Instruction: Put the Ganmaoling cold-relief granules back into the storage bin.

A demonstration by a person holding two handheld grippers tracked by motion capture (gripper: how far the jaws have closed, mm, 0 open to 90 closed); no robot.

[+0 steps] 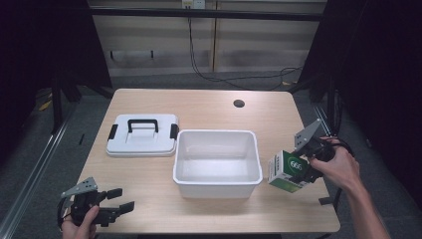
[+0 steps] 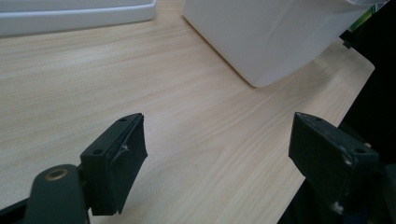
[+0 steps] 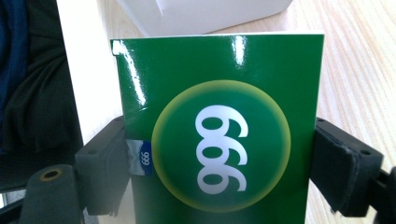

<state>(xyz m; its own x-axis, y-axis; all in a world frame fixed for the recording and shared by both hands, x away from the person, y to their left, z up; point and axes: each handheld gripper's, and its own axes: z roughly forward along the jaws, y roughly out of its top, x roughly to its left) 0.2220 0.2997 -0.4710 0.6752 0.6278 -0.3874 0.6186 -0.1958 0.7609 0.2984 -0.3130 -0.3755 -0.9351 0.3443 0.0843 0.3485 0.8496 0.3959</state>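
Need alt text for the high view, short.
The right gripper holds a green and white box just right of an open white bin at the middle of a wooden table. The bin's lid, black handle up, lies left of it; the left gripper waits open at the near left corner.

The left hand (image 1: 79,223) at seven o'clock grips the black two-jaw left tool (image 1: 121,200), jaws spread wide and pointing toward three o'clock. At four o'clock the right hand (image 1: 340,168) holds the black right tool (image 1: 293,172), jaws clamped, forearm reaching from five o'clock.
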